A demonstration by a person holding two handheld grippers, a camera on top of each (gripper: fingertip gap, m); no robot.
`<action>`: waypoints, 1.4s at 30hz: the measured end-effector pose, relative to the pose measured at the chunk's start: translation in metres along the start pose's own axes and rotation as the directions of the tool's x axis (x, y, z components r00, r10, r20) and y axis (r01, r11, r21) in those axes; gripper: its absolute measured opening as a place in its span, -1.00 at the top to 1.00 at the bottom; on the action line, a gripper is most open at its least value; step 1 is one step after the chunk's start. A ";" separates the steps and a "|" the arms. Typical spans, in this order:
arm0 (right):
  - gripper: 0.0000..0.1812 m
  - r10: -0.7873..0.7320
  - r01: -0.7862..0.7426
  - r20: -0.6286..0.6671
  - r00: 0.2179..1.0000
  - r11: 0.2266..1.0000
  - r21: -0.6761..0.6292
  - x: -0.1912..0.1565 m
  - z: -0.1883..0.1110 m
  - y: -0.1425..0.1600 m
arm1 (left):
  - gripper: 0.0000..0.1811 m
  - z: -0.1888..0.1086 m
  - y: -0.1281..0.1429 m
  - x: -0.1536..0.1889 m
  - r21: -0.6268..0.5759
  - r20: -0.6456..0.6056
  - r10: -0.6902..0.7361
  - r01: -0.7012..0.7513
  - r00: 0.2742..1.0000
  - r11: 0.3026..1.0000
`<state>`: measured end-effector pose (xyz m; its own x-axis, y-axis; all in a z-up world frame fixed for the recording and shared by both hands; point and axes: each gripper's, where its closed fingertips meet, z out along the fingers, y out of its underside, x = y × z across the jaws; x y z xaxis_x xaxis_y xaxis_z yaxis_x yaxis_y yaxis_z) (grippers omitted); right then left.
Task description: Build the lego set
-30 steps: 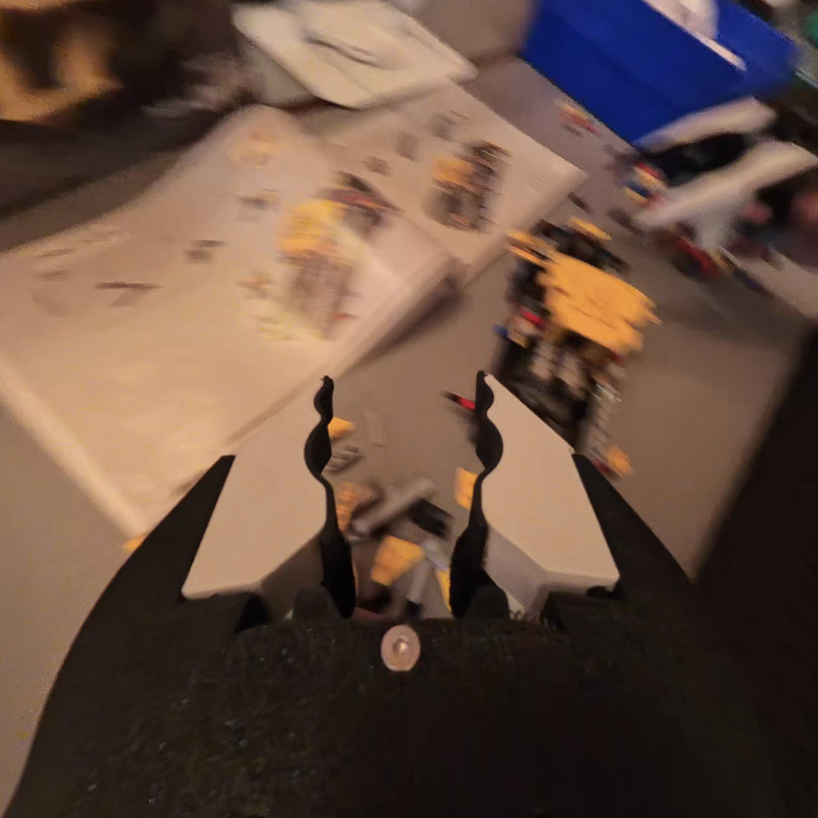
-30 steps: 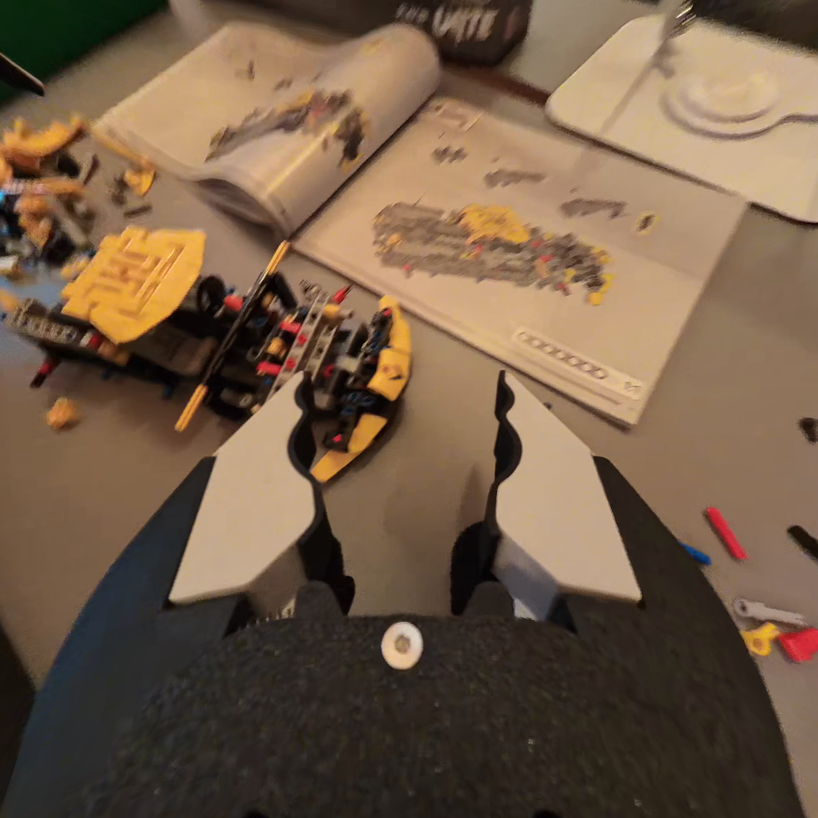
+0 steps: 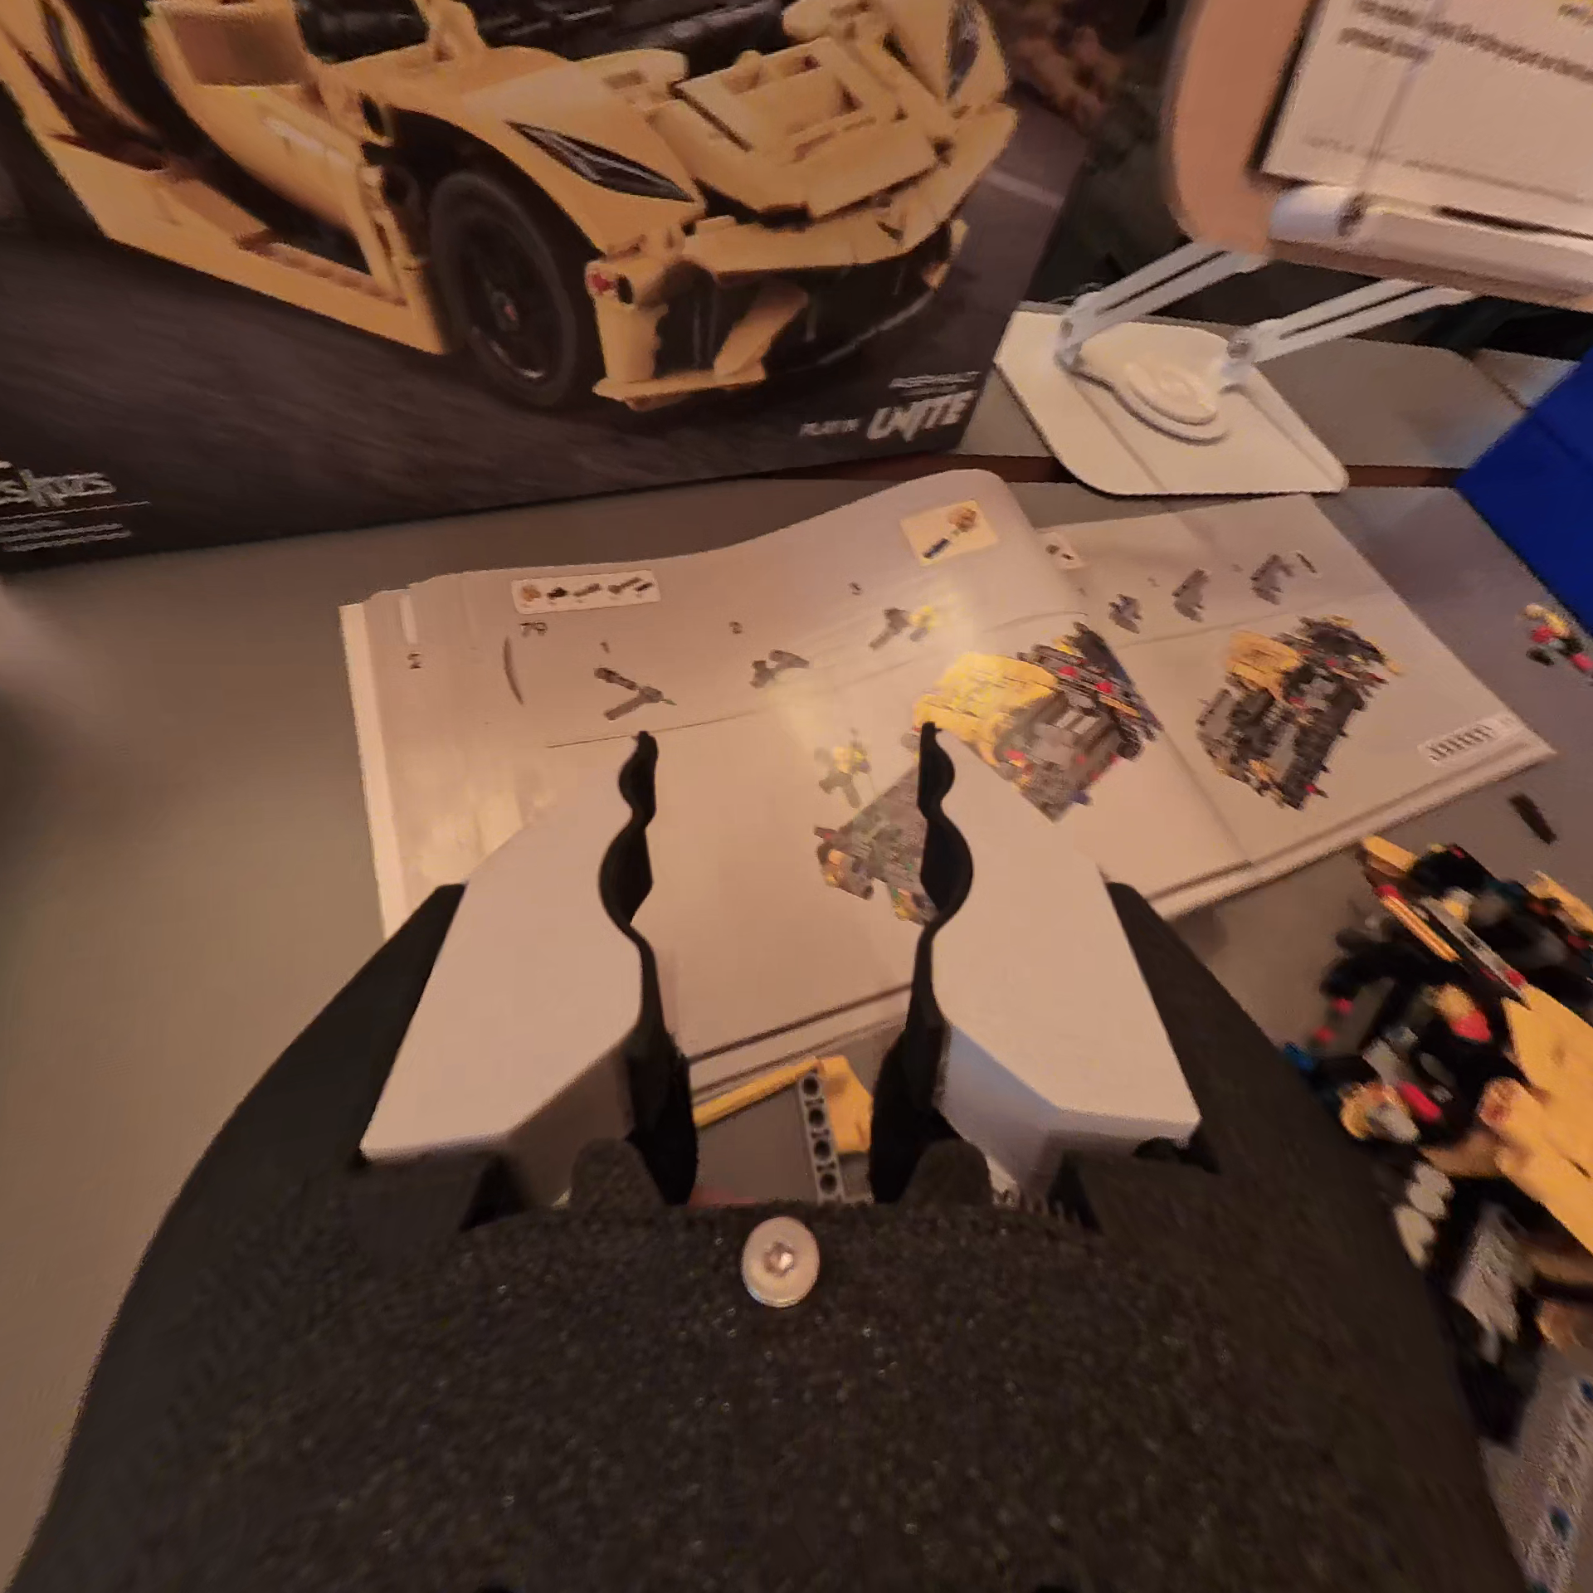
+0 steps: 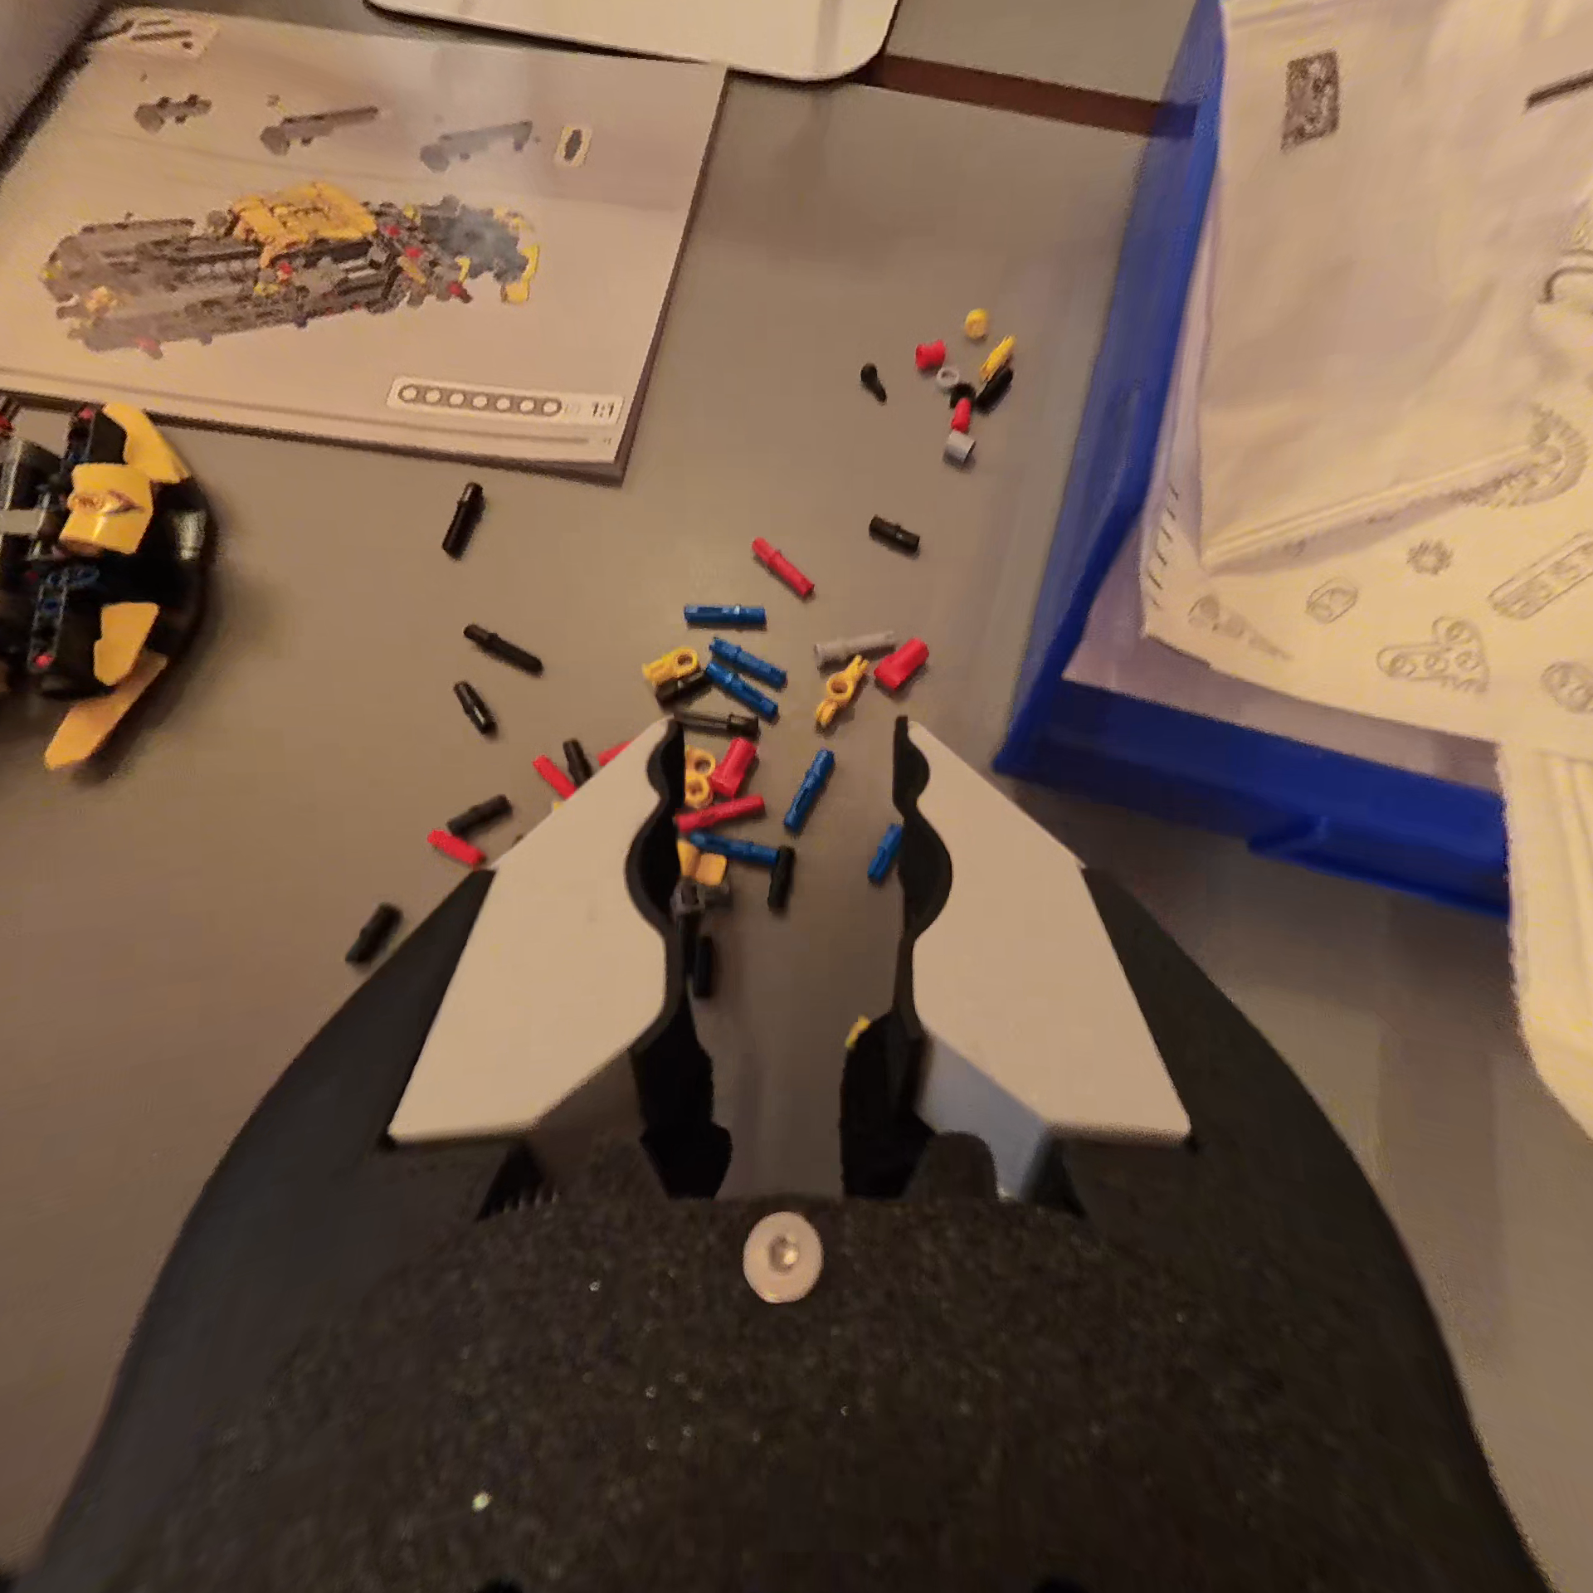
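Note:
The half-built yellow and black lego car (image 3: 1465, 1026) lies at the right in the left wrist view; its nose (image 4: 103, 586) shows at the left edge of the right wrist view. My left gripper (image 3: 780, 741) is open and empty, held above the open instruction booklet (image 3: 690, 776). A grey beam and yellow pieces (image 3: 819, 1121) lie under its jaws. My right gripper (image 4: 784, 728) is open and empty, held over a scatter of small loose pins (image 4: 733, 681), blue, red, black and yellow, on the grey table.
The set's box (image 3: 431, 259) stands behind the booklet. A white stand base (image 3: 1164, 405) sits at the back right. A blue bin (image 4: 1121, 534) with white paper bags (image 4: 1379, 388) is right of the pins. More small parts (image 4: 965, 379) lie near the bin. My right fingertips sit around 50 centimeters from my left ones.
Both views have swung. The left gripper has turned from the car toward the booklet and box and opened wider. The right gripper has moved right, from the car to the loose pins.

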<state>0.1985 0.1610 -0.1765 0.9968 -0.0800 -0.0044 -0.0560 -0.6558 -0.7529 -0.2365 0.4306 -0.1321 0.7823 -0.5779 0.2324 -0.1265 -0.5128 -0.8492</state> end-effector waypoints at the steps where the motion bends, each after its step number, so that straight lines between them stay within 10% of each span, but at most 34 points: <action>1: 0.55 0.001 -0.001 0.008 1.000 1.000 0.000 0.002 -0.005 0.004 | 0.32 0.004 -0.002 -0.005 -0.009 0.025 -0.011 0.011 1.000 1.000; 11: 0.67 0.011 -0.013 0.104 0.994 1.000 0.015 -0.032 -0.029 0.032 | 0.32 0.023 -0.053 0.010 0.077 0.029 -0.054 0.052 0.998 0.996; 33: 0.85 0.035 -0.029 0.133 0.990 0.998 -0.047 -0.022 -0.004 0.044 | 0.36 0.014 -0.032 0.005 0.102 0.061 0.109 -0.115 0.992 0.988; 42: 0.85 -0.037 0.027 0.117 0.992 0.996 0.083 -0.026 -0.042 0.006 | 0.37 0.013 -0.033 0.004 0.103 0.069 0.116 -0.123 0.991 0.987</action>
<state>0.1696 0.1277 -0.1533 0.9980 0.0331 -0.0537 -0.0237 -0.5928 -0.8050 -0.2213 0.4533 -0.1096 0.8028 -0.5881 0.0986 -0.1582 -0.3695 -0.9157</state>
